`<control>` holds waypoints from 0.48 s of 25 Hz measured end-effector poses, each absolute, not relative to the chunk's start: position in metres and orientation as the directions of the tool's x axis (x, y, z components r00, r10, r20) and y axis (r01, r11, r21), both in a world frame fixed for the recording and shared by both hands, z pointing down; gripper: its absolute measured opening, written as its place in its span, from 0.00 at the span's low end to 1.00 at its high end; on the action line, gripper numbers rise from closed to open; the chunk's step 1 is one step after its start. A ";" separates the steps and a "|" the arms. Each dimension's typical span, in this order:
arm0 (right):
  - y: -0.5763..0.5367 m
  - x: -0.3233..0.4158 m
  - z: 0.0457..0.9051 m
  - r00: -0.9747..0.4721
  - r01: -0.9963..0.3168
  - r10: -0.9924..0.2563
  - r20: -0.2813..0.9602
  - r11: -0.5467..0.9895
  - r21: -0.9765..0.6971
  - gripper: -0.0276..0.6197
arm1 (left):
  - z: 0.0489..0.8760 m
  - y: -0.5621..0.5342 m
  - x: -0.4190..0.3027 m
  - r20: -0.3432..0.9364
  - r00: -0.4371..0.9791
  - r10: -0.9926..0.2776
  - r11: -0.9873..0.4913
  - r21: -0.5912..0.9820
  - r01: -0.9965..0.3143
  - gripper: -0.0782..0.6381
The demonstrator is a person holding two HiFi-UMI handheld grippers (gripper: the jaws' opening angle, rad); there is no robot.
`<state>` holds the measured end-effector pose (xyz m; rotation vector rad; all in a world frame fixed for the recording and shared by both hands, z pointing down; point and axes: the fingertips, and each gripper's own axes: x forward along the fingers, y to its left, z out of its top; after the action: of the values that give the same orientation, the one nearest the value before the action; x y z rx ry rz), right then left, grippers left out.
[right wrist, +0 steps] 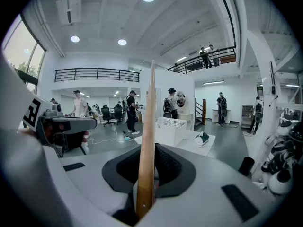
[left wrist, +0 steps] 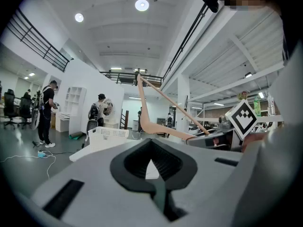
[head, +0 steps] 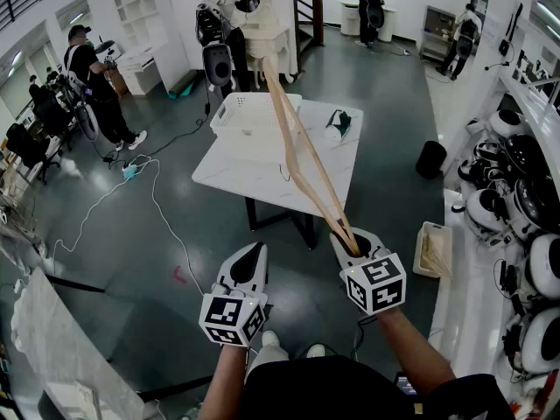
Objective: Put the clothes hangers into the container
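Wooden hanger is clamped by one end in the right gripper and held in the air, pointing ahead toward the white basket on the table — likely carrying it over. Left gripper has its jaws together and holds nothing — spare.

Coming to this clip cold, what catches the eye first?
A long wooden hanger juts forward from the right hand-held gripper, whose jaws are shut on its end. It points toward the white basket on the table ahead. The left hand-held gripper is shut and empty beside it.
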<state>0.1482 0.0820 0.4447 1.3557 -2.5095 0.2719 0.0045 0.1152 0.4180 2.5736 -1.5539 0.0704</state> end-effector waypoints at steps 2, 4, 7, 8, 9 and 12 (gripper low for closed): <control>0.082 0.150 0.445 -0.528 -0.837 -0.784 0.327 0.545 -0.045 0.14 | 0.419 0.115 0.007 0.111 0.469 -0.876 -0.461 0.090 -0.883 0.11; 0.083 0.152 0.445 -0.533 -0.836 -0.781 0.325 0.547 -0.055 0.14 | 0.419 0.117 0.011 0.113 0.470 -0.876 -0.462 0.089 -0.882 0.11; 0.085 0.156 0.445 -0.536 -0.835 -0.781 0.322 0.547 -0.063 0.14 | 0.419 0.119 0.016 0.115 0.471 -0.874 -0.464 0.086 -0.882 0.11; 0.086 0.158 0.445 -0.537 -0.834 -0.780 0.321 0.548 -0.063 0.14 | 0.419 0.120 0.018 0.115 0.472 -0.874 -0.465 0.086 -0.881 0.11; 0.086 0.159 0.445 -0.538 -0.833 -0.779 0.321 0.549 -0.063 0.14 | 0.418 0.120 0.019 0.115 0.473 -0.874 -0.465 0.087 -0.881 0.11; 0.087 0.163 0.445 -0.545 -0.829 -0.776 0.319 0.556 -0.063 0.14 | 0.418 0.121 0.023 0.113 0.471 -0.875 -0.463 0.092 -0.881 0.11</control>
<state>0.1626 0.0870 0.4446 1.3367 -2.5383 0.3009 0.0235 0.1206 0.4180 2.5747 -1.5462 0.0756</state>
